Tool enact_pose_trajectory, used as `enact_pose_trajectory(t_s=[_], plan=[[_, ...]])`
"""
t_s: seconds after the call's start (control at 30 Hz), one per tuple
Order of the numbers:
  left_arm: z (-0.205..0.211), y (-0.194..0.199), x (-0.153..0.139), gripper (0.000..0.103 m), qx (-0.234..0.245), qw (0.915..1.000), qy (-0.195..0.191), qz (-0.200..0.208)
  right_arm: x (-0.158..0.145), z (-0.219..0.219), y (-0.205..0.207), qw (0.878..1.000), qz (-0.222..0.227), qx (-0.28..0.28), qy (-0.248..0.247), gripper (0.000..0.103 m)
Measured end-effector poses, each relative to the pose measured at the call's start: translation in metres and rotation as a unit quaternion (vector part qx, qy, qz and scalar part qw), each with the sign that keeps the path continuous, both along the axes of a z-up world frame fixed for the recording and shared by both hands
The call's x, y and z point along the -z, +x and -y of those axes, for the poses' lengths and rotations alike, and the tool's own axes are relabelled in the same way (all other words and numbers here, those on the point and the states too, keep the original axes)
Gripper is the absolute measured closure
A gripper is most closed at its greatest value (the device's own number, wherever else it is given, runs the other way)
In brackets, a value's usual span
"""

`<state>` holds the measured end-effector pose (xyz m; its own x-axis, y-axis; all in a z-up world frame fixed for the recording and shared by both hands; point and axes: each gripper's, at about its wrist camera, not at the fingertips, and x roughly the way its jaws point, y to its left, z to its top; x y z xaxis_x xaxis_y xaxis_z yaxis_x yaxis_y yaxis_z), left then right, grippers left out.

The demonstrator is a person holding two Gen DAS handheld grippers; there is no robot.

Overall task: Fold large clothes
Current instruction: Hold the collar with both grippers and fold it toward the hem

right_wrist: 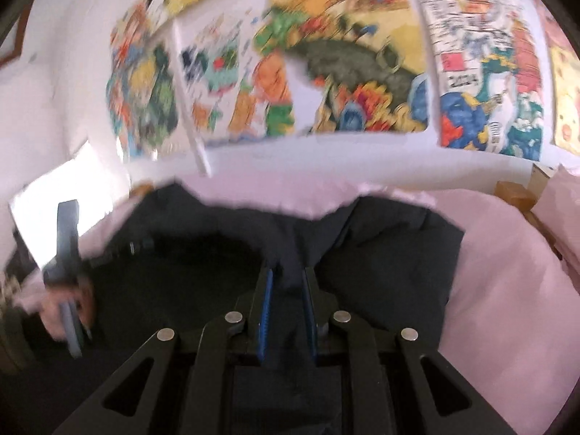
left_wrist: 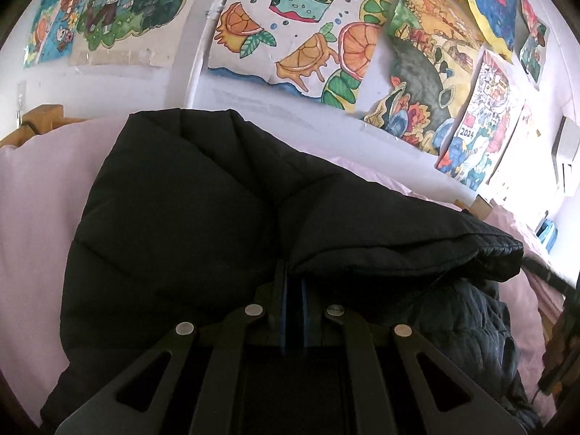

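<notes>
Black quilted puffer jacket (left_wrist: 188, 210) spread on pale pink bedsheet (left_wrist: 32, 217). Left gripper (left_wrist: 293, 282) clamped on a jacket fold; right gripper (right_wrist: 286, 282) pinching black fabric likewise. Probably light, bulky, springy, slippery-shelled; best gripped at hems and seams, deep in the padding.

right view motion-blurred, wall drawings (right_wrist: 326, 72) smeared, jacket (right_wrist: 203, 253) edges indistinct
</notes>
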<state>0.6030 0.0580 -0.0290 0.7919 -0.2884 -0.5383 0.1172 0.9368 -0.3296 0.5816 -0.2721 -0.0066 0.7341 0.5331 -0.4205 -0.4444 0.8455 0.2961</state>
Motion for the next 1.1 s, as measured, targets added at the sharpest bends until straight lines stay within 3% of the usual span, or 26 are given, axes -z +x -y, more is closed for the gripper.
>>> enact_pose_trajectory(t_s=[0.1, 0.2, 0.3, 0.43, 0.47, 0.53, 0.57, 0.6, 0.73, 0.83, 0.9, 1.03, 1.1], plan=[[0.002, 0.0, 0.0, 0.099, -0.002, 1.0, 0.003, 0.0, -0.016, -0.002, 0.02, 0.999, -0.006, 0.016, 0.042, 0.087], [0.002, -0.002, -0.002, 0.099, 0.002, 1.0, 0.006, -0.002, -0.014, -0.017, 0.047, 0.996, -0.054, -0.004, 0.07, 0.087], [-0.001, -0.006, -0.007, 0.099, -0.005, 0.9999, 0.005, -0.01, 0.004, -0.044, 0.053, 0.997, -0.078, -0.026, 0.016, 0.087], [-0.008, -0.014, -0.019, 0.096, -0.024, 0.9994, 0.002, -0.024, 0.027, -0.061, 0.042, 0.996, -0.07, -0.032, -0.052, 0.087], [-0.01, -0.02, -0.023, 0.093, -0.029, 0.9994, 0.001, -0.017, 0.03, -0.063, 0.039, 0.995, -0.063, -0.032, -0.065, 0.087], [-0.01, -0.035, -0.035, 0.077, -0.035, 0.9992, 0.002, 0.017, 0.033, -0.064, 0.035, 0.995, -0.054, -0.032, -0.079, 0.087], [-0.008, -0.04, -0.04, 0.063, -0.037, 0.9988, 0.004, 0.033, 0.034, -0.064, 0.033, 0.995, -0.052, -0.03, -0.082, 0.087], [-0.006, -0.042, -0.044, 0.056, -0.037, 0.9984, 0.004, 0.044, 0.036, -0.062, 0.031, 0.995, -0.05, -0.029, -0.084, 0.087], [0.021, -0.031, -0.058, 0.055, -0.014, 0.9978, 0.033, 0.056, 0.045, -0.06, 0.028, 0.995, -0.049, -0.02, -0.088, 0.087], [0.044, -0.006, -0.046, 0.055, -0.02, 0.9958, 0.089, 0.01, 0.047, -0.061, 0.027, 0.995, -0.046, -0.015, -0.092, 0.087], [0.048, 0.006, -0.033, 0.055, -0.027, 0.9941, 0.104, -0.014, 0.047, -0.061, 0.026, 0.994, -0.042, -0.013, -0.096, 0.087], [0.038, 0.019, -0.006, 0.052, -0.027, 0.9965, 0.074, -0.028, 0.049, -0.066, 0.026, 0.993, -0.03, -0.015, -0.114, 0.087], [0.035, 0.021, 0.001, 0.052, -0.02, 0.9964, 0.077, -0.028, 0.052, -0.071, 0.028, 0.991, -0.022, -0.017, -0.13, 0.087]])
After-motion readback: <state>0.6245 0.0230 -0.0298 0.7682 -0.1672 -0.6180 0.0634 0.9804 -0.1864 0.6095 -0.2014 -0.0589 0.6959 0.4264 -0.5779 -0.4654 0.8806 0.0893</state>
